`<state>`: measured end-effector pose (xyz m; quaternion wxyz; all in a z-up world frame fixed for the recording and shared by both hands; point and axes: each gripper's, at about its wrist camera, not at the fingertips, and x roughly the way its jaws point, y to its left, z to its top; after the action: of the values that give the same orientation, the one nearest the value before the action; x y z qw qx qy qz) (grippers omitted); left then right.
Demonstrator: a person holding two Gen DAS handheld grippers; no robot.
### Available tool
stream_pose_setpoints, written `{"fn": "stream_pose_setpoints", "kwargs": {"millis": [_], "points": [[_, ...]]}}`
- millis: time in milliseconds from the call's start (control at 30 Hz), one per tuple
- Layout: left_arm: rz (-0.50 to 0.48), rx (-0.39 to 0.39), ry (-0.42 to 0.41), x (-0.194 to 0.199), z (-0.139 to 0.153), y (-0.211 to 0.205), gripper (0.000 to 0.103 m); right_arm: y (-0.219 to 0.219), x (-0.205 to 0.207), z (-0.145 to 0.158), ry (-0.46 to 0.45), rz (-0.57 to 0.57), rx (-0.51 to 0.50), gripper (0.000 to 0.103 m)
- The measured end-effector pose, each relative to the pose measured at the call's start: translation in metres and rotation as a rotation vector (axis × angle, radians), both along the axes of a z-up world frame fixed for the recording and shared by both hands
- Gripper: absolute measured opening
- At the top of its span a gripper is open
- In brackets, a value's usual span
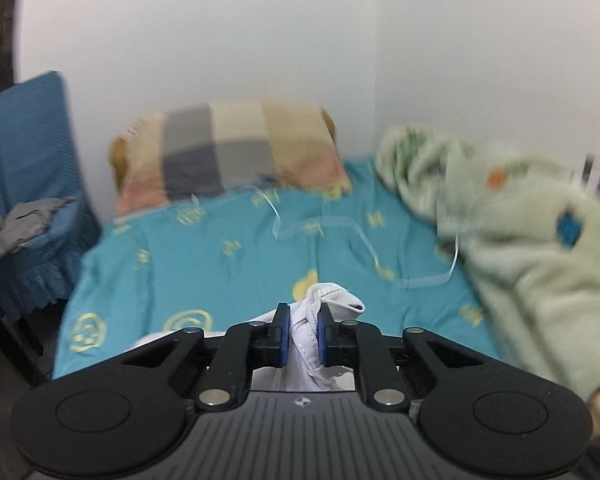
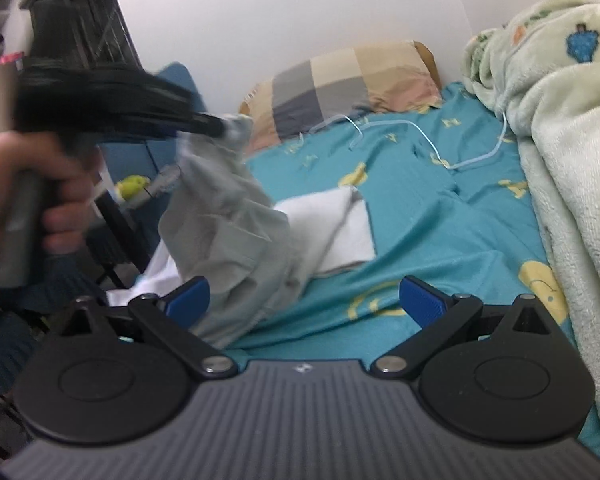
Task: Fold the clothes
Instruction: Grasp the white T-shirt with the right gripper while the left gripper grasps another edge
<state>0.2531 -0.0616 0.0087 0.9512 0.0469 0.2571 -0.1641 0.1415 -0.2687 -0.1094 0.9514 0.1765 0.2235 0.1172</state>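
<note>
Blue pads [image 1: 285, 330] of the left gripper [image 1: 303, 330] are clamped on a bunched edge of the pale grey garment [image 1: 332, 304], the cloth squeezed into a narrow ridge between them. Seen from the right wrist, that same garment [image 2: 228, 216] hangs in a loose drape from the left gripper [image 2: 216, 126], lifted clear of the teal bedsheet [image 2: 440, 216] at its top while its lower folds trail down toward the near edge of the bed. Lifting by one corner like this probably lets the fabric fall open under its own weight, so its shape can be read before folding.

Fingers of the right gripper [image 2: 304, 300] stand wide apart with nothing between them; the left pad [image 2: 190, 298] sits just beside the hanging cloth, though whether it touches is hard to tell. It seems poised to take a second hold low on the garment (the natural partner to the raised corner).

On the bedsheet, just behind the draped garment, lies a white folded cloth [image 2: 340, 232]. Farther up the sheet rests a plaid pillow [image 2: 352, 80], and a pale green fleece blanket [image 2: 560, 120] is heaped along the sheet's right side. A hand [image 2: 32, 196] grips the left gripper's handle.
</note>
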Motion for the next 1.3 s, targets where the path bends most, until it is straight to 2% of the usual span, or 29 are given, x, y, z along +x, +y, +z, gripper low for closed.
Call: {"fn": "stream_pose_setpoints", "kwargs": {"millis": [100, 167, 300, 433, 500, 533, 567, 600, 733, 833, 900, 967, 1033, 1200, 1300], "points": [[0.061, -0.092, -0.022, -0.049, 0.029, 0.038, 0.014, 0.005, -0.01, 0.01, -0.028, 0.035, 0.005, 0.103], [0.095, -0.126, -0.03, -0.082, 0.038, 0.063, 0.014, 0.009, -0.019, 0.018, -0.049, 0.064, 0.025, 0.103], [0.168, -0.2, -0.018, -0.123, 0.033, 0.113, 0.015, 0.023, -0.029, 0.03, -0.007, 0.143, 0.066, 0.103], [0.217, -0.321, 0.034, -0.136, 0.021, 0.16, 0.015, 0.045, -0.045, 0.038, 0.061, 0.221, 0.112, 0.101], [0.227, -0.375, 0.046, -0.136, 0.019, 0.177, 0.015, 0.06, -0.044, 0.041, 0.093, 0.263, 0.122, 0.094], [0.23, -0.398, 0.05, -0.136, 0.017, 0.185, 0.015, 0.068, -0.044, 0.042, 0.108, 0.283, 0.127, 0.081], [0.231, -0.419, 0.053, -0.137, 0.015, 0.193, 0.015, 0.075, -0.041, 0.044, 0.119, 0.292, 0.134, 0.073], [0.231, -0.433, 0.053, -0.137, 0.013, 0.197, 0.015, 0.082, -0.037, 0.044, 0.129, 0.296, 0.143, 0.073], [0.248, -0.46, 0.08, -0.131, 0.002, 0.207, 0.015, 0.108, -0.014, 0.038, 0.154, 0.299, 0.186, 0.072], [0.25, -0.459, 0.104, -0.121, -0.009, 0.207, 0.015, 0.127, 0.008, 0.025, 0.178, 0.308, 0.245, 0.064], [0.249, -0.453, 0.119, -0.113, -0.016, 0.207, 0.016, 0.14, 0.02, 0.016, 0.202, 0.325, 0.223, 0.047], [0.251, -0.446, 0.142, -0.106, -0.024, 0.205, 0.016, 0.149, 0.025, 0.011, 0.219, 0.338, 0.164, 0.025], [0.248, -0.436, 0.17, -0.097, -0.031, 0.203, 0.016, 0.15, 0.027, 0.006, 0.23, 0.34, 0.134, 0.011], [0.197, -0.374, 0.192, -0.078, -0.044, 0.193, 0.018, 0.128, 0.022, 0.019, 0.164, 0.256, 0.119, 0.008], [0.136, -0.351, 0.228, -0.071, -0.052, 0.187, 0.026, 0.104, 0.02, 0.028, 0.155, 0.183, 0.155, 0.007]]}}
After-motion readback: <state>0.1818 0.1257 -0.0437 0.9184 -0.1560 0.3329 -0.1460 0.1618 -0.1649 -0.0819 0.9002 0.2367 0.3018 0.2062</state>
